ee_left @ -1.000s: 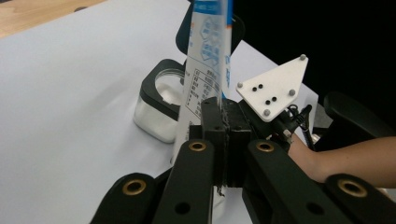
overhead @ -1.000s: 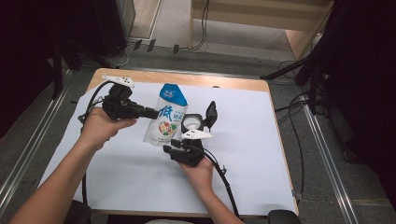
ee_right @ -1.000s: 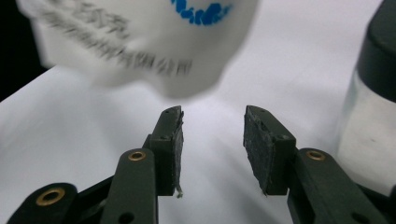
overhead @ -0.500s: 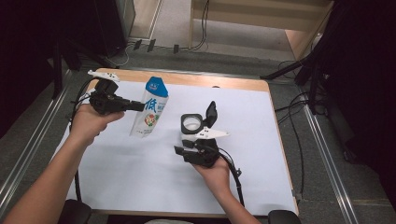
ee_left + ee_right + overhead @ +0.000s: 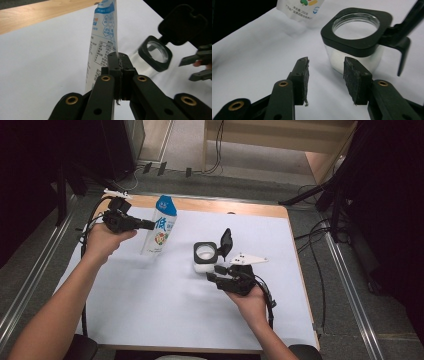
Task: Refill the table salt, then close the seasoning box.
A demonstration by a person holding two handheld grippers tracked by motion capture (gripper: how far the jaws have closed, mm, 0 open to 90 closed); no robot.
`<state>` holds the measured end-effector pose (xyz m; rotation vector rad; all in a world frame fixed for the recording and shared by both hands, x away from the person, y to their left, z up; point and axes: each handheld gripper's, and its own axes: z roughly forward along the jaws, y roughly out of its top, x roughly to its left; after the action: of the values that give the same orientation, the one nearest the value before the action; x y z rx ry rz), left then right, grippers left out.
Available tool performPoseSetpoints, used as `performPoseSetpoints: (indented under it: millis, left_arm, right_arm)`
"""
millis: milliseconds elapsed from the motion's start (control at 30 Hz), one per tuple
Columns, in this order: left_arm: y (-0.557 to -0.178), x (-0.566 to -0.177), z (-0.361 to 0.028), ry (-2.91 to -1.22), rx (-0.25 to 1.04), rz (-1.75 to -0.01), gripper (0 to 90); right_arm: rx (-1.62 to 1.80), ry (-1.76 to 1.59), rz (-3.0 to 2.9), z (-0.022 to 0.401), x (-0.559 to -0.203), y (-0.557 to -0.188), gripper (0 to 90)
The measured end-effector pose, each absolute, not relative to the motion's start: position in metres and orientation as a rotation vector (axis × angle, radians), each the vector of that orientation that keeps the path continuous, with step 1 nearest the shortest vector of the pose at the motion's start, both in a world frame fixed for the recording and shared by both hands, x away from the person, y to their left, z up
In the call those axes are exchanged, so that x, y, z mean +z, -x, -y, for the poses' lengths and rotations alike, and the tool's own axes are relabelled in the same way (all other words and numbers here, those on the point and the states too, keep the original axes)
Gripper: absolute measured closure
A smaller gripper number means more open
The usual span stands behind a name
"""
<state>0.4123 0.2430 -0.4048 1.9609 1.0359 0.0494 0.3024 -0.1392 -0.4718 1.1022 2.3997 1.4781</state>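
Holding the milk pouch [image 5: 161, 226] in my left gripper [image 5: 150, 225], I have the jaws pressed flat together on its edge, as the left gripper view shows. The pouch [image 5: 103, 37] stands nearly upright, long axis vertical, blue top up and leaning slightly toward the desk's far edge, near the far left corner. My right gripper [image 5: 212, 273] is partly open with nothing between its pads [image 5: 303, 75], just short of the clear jar [image 5: 205, 256] with a black square collar, which stands a little right of the middle of the desk. The jar's black lid [image 5: 226, 242] is flipped up on its hinge, toward the right edge.

The print on the pouch is too small to read from above, and its bottom is cut off in the right gripper view [image 5: 299, 10]. I cannot tell whether the pouch's bottom touches the desk.

The desk [image 5: 150, 310] is covered by a white sheet, with bare wood along the far edge. Beyond it lies a grey floor with cables and dark stands
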Motion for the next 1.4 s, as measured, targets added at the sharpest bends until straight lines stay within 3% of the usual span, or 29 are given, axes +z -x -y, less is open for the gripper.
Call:
performPoseSetpoints:
  millis: [633,1400]
  left_arm:
    - [-0.390,-0.424,-0.262,-1.996,0.114,-1.065,90.0]
    - [-0.362,-0.442,-0.285,-1.940,0.103,-1.115,90.0]
  right_arm:
    - [1.475,-1.168,-2.338,0.165,-0.471,-0.310,56.9]
    - [1.444,-1.214,-2.314,0.180,-0.472,-0.319,57.7]
